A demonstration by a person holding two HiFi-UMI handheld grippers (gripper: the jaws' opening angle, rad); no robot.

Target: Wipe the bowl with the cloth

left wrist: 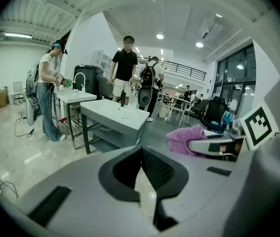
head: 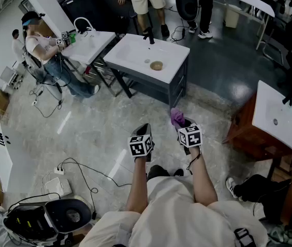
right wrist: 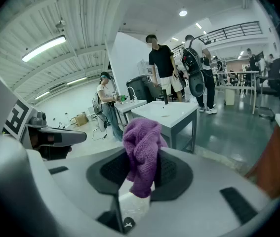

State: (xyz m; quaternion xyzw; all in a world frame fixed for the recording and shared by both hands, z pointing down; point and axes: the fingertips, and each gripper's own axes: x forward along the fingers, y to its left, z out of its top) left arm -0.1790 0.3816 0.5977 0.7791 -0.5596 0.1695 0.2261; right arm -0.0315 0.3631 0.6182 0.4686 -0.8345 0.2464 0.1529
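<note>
A small brown bowl [head: 156, 65] lies in the white sink-top table [head: 135, 55] a few steps ahead of me. Both grippers hang over the marble floor, well short of that table. My right gripper [head: 179, 123] is shut on a purple cloth [head: 176, 117], which sticks up bunched between the jaws [right wrist: 140, 152]. My left gripper [head: 146, 129] is beside it with its jaws closed together and nothing between them [left wrist: 141, 150]. The left gripper view also catches the purple cloth [left wrist: 184, 138] and the table [left wrist: 115, 113] in front.
A second white sink stand [head: 91, 42] is at the far left with a seated person [head: 43, 50] at it. Another white basin on a wooden cabinet [head: 277, 115] is on the right. Cables and a power strip [head: 59, 170] lie on the floor to my left. People stand behind the table.
</note>
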